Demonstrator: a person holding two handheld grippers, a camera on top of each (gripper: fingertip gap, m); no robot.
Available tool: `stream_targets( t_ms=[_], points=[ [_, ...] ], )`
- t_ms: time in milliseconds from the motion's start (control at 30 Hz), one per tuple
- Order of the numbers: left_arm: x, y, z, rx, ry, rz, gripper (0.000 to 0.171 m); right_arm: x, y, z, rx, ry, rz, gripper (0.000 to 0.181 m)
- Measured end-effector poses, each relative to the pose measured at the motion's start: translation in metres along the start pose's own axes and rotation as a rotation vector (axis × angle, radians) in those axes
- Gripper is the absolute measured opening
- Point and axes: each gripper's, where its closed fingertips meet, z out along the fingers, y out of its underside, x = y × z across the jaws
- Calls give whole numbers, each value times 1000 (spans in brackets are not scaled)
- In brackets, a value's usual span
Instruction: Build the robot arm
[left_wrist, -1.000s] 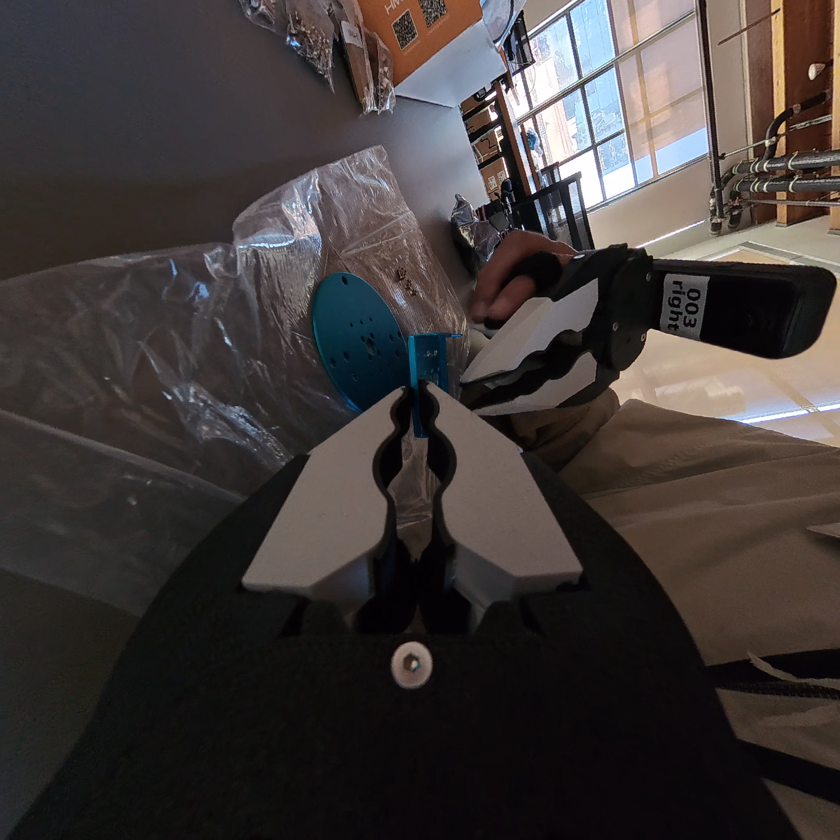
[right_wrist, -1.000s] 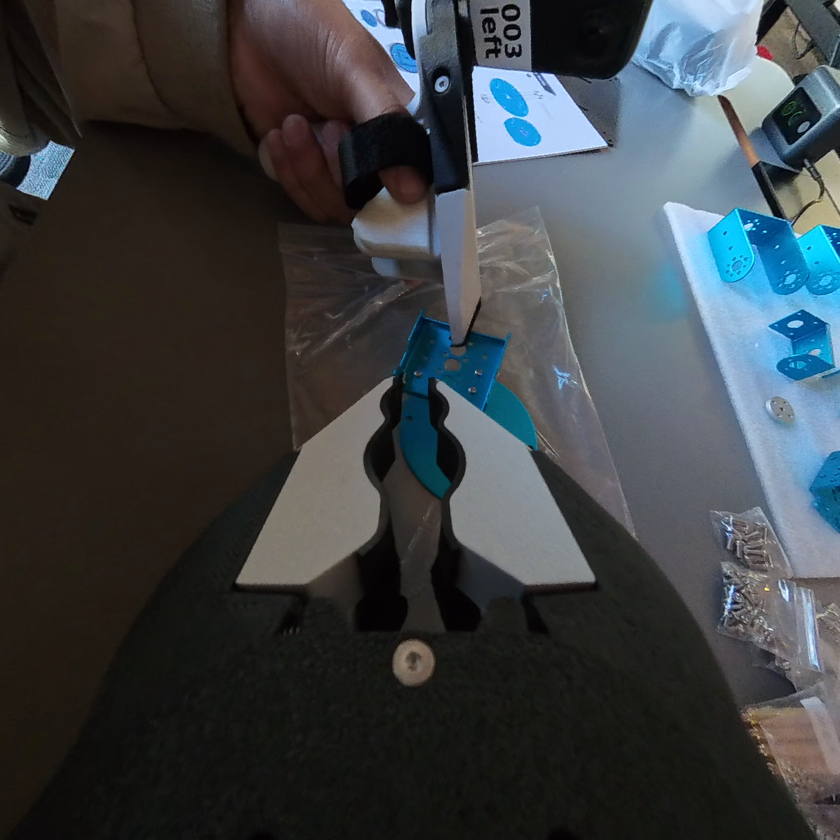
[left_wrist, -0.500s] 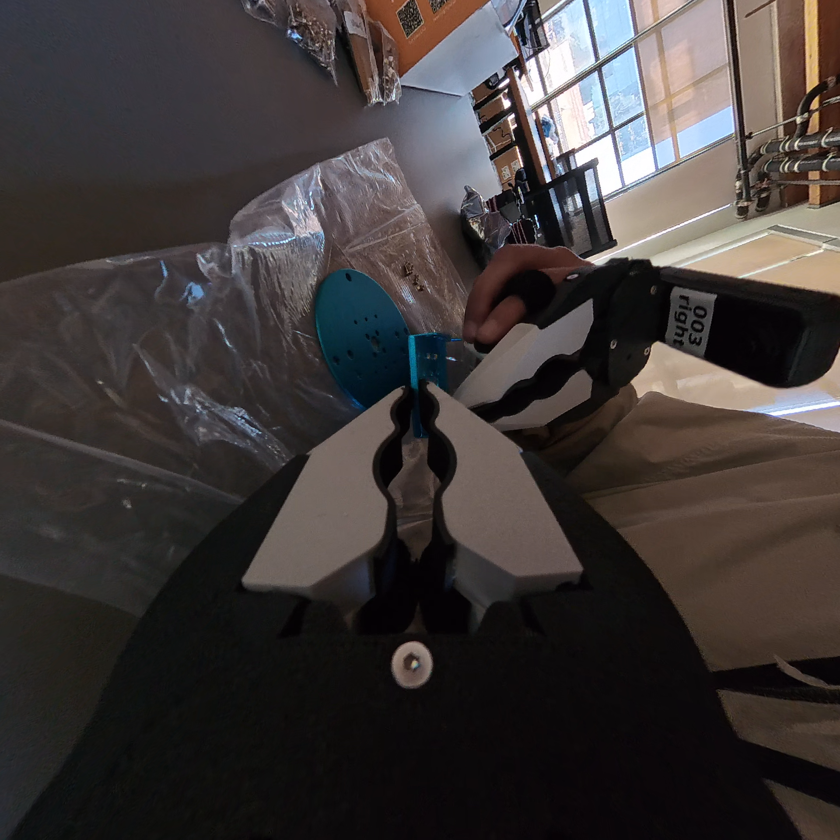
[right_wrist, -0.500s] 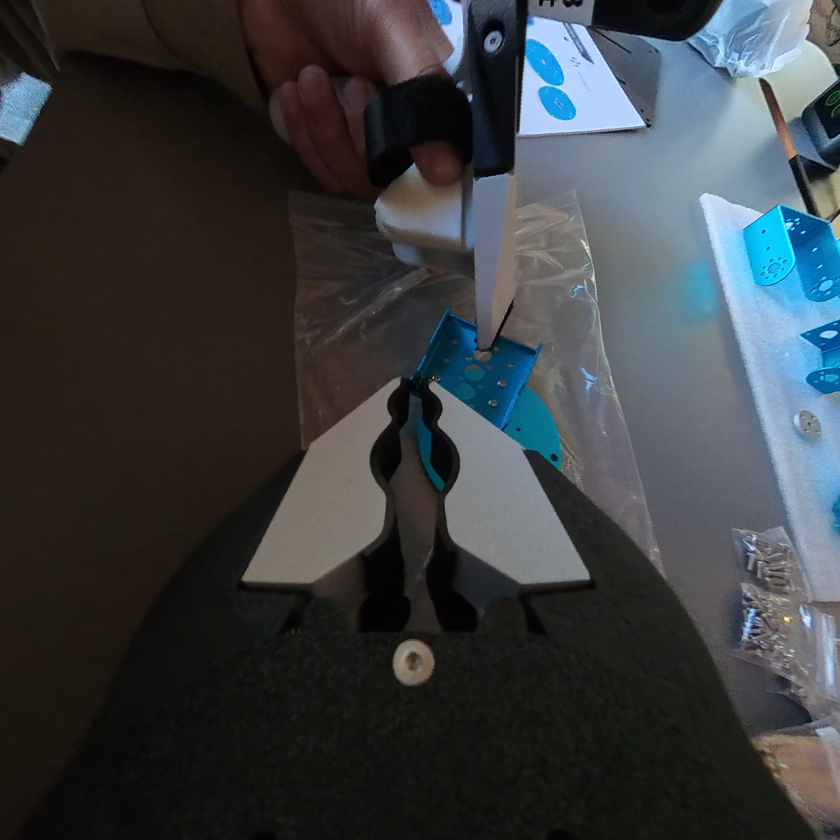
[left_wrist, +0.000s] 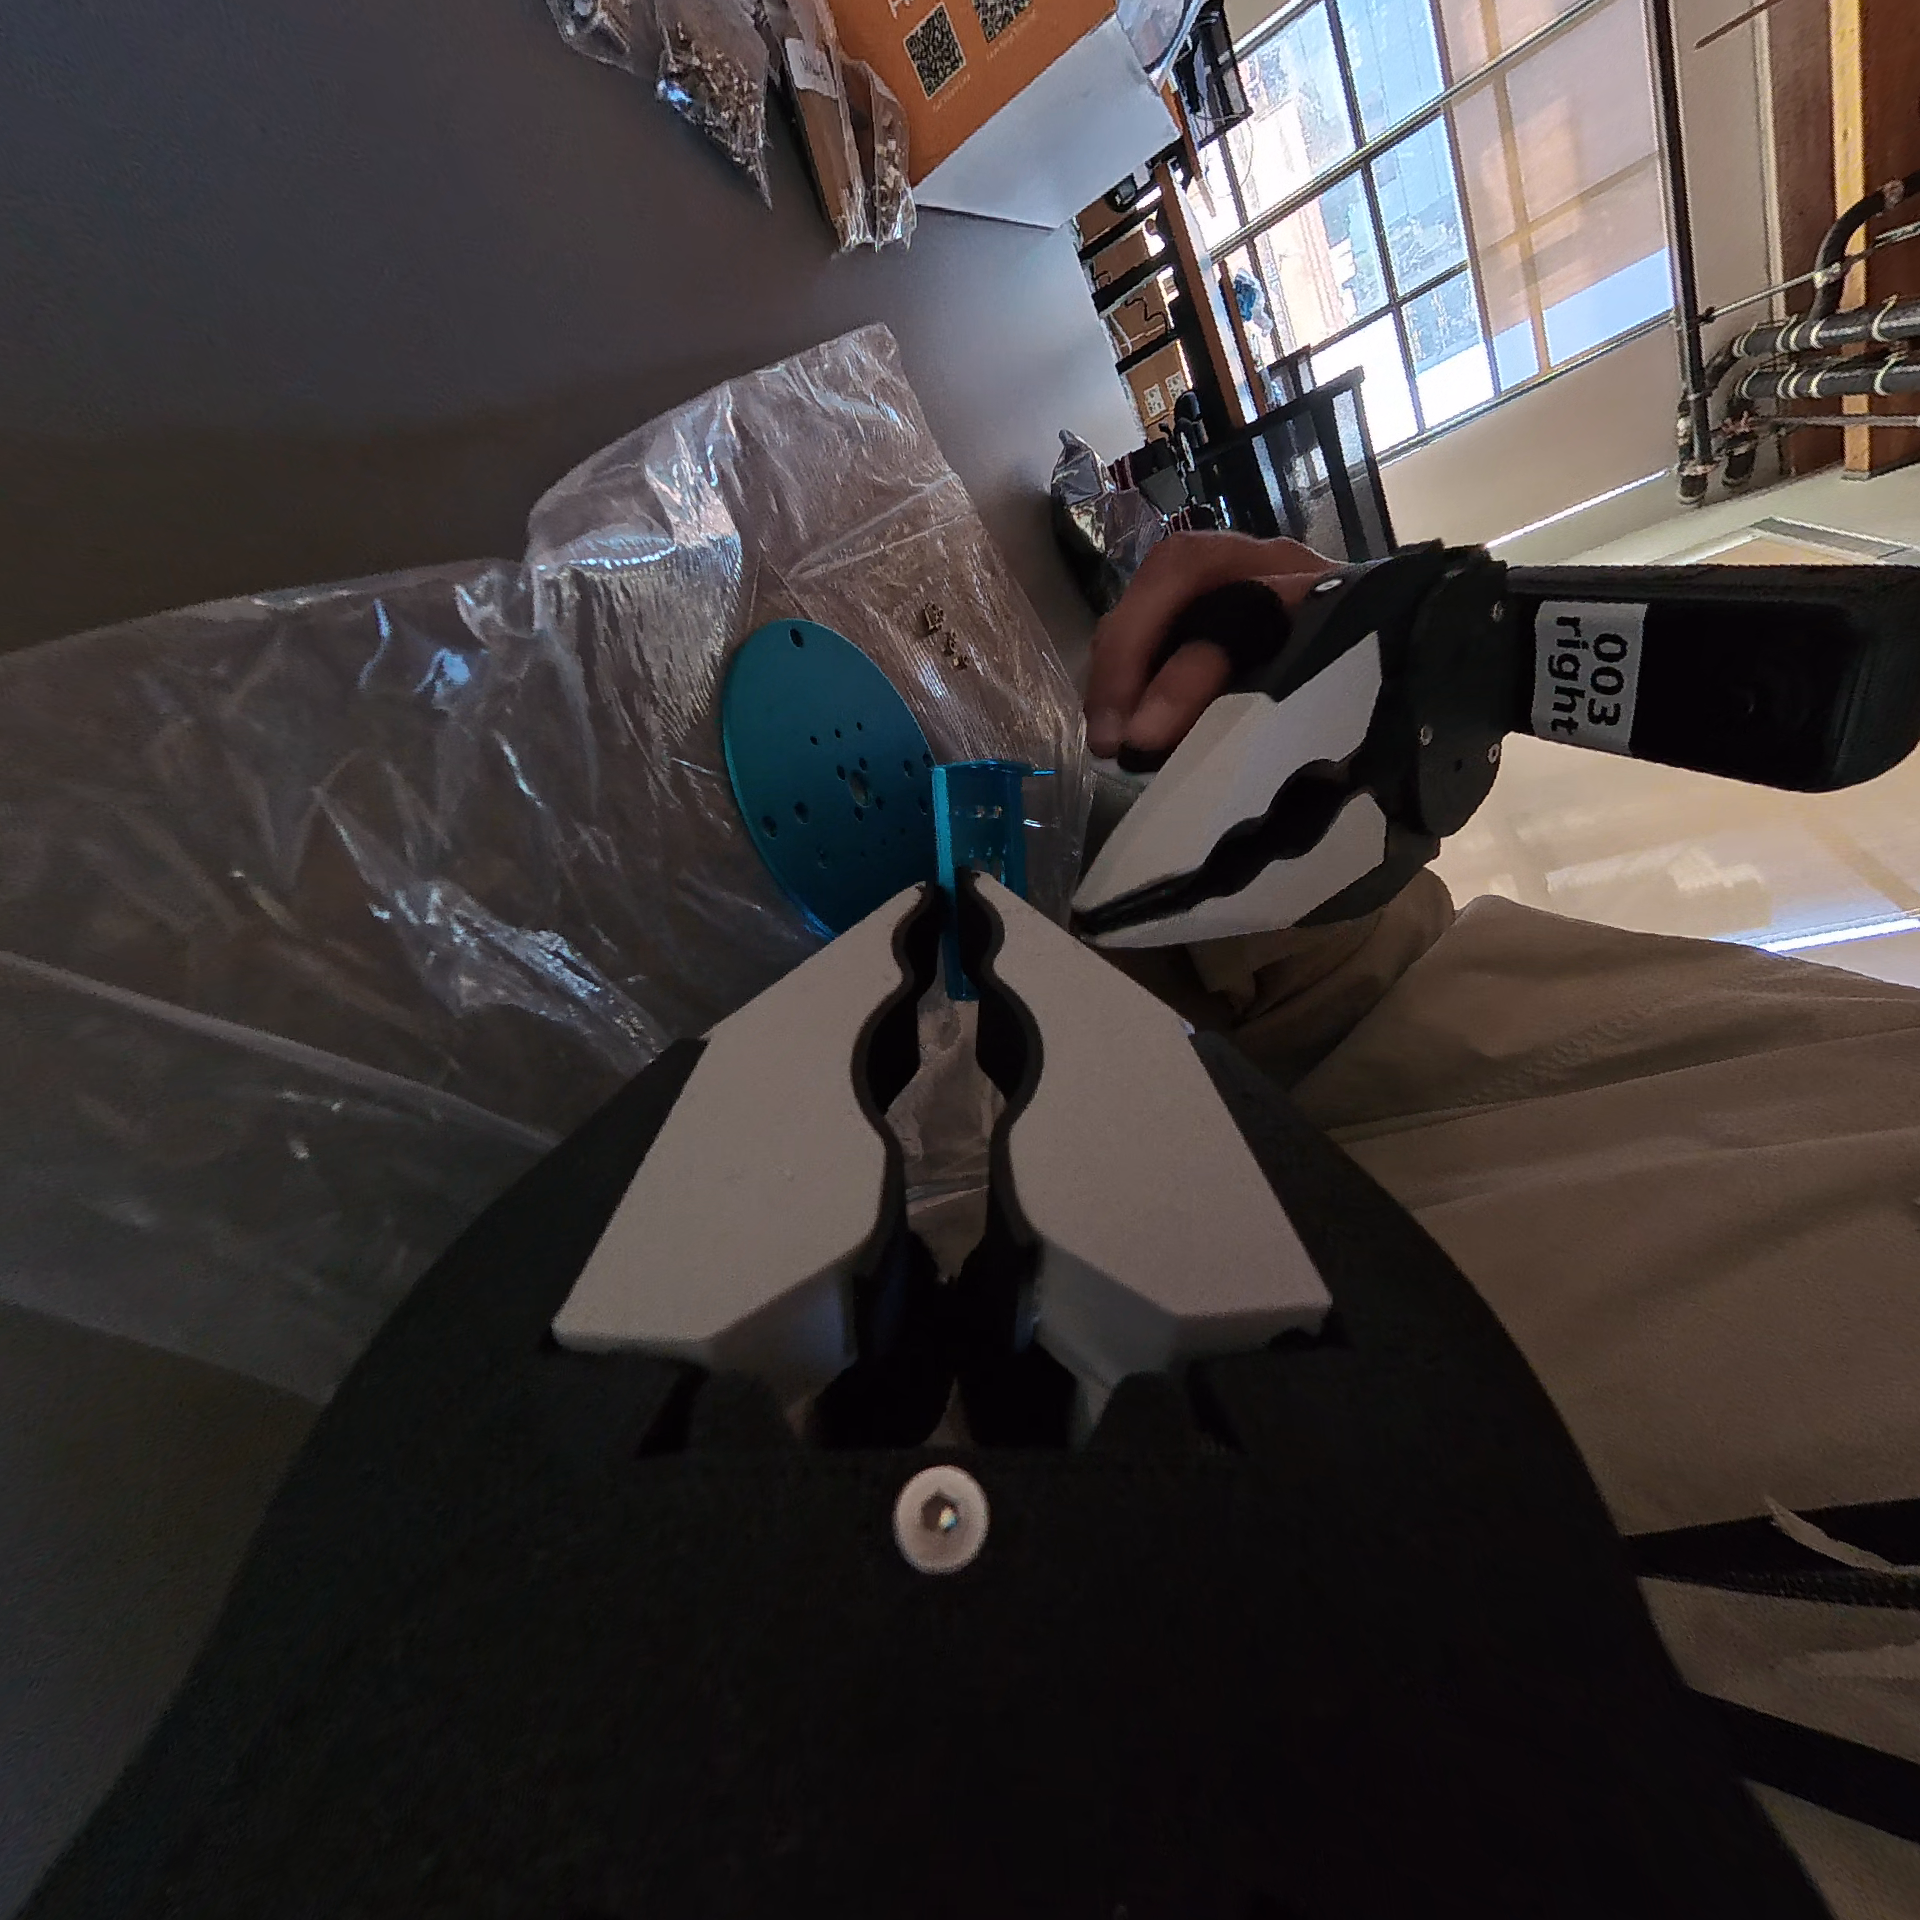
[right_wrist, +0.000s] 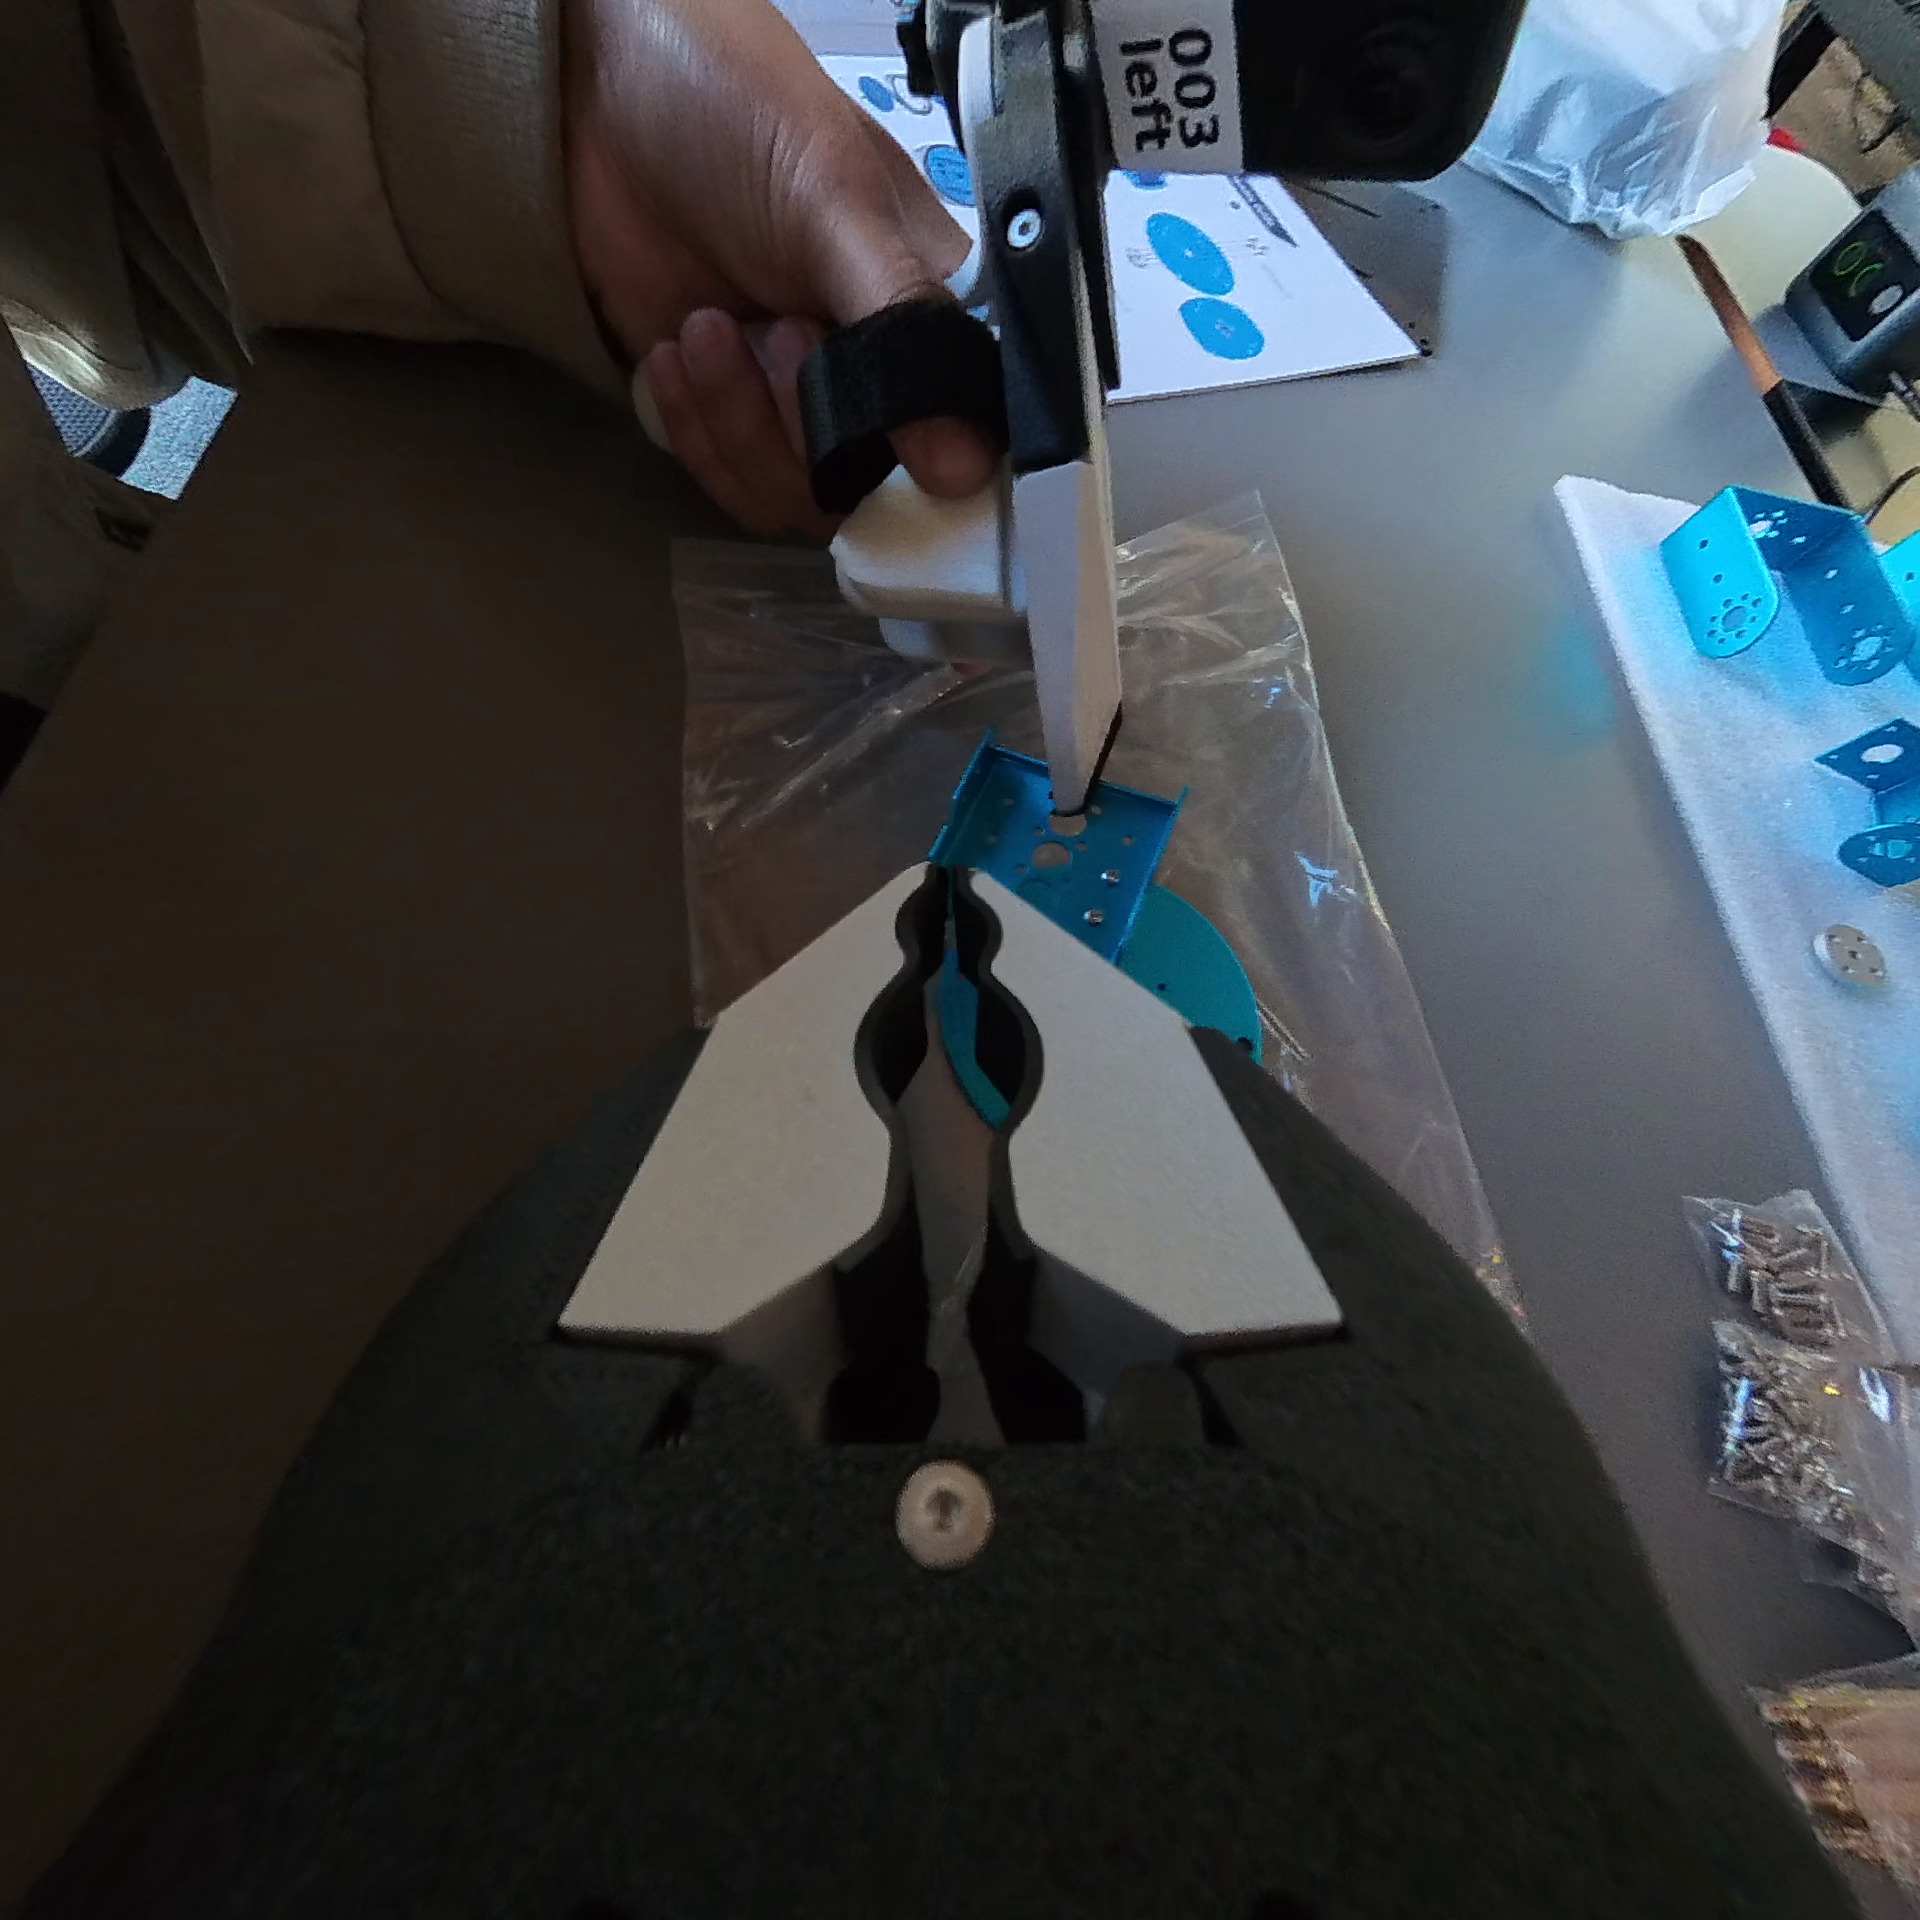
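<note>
My left gripper (left_wrist: 958, 883) is shut on one wall of a blue U-shaped bracket (left_wrist: 982, 821). In the right wrist view its fingers (right_wrist: 1075, 748) come down onto the bracket's far wall (right_wrist: 1070, 862). The bracket sits on a round blue disc (left_wrist: 821, 769) with holes, and both rest on a clear plastic bag (left_wrist: 520, 779) on the grey table. My right gripper (right_wrist: 951, 883) has its tips together at the bracket's near left corner. The disc's rim (right_wrist: 971, 1039) shows in the slot behind those tips, and its face (right_wrist: 1195, 987) shows to the right. In the left wrist view the right gripper (left_wrist: 1086, 914) comes in from the right.
A white foam sheet (right_wrist: 1662, 852) with more blue brackets (right_wrist: 1766, 582) lies at the right, and bags of screws (right_wrist: 1787, 1351) lie nearer. A printed sheet (right_wrist: 1299, 301) lies at the back. An orange box (left_wrist: 977, 62) and screw bags (left_wrist: 727, 83) stand far off. A person's hands hold both grippers. Only a small space, under 4 cm, lies between the two pairs of fingers.
My right fingers closed from a small gap to tips together, and the strip of disc seen between them narrowed. My left gripper kept its hold on the bracket wall.
</note>
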Motion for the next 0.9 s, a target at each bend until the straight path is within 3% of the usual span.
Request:
stream_targets(
  t_ms=[267, 567, 900],
  points=[
    [3, -2, 0, 13, 11, 10, 1, -6, 10, 12, -98, 38, -98, 9],
    [1, -1, 0, 10, -1, 13, 1, -6, 3, 2, -36, -23, 19, 10],
    [1, -8, -4, 43, 22, -19, 1, -7, 38, -11, -185, -43, 5, 7]
  ],
)
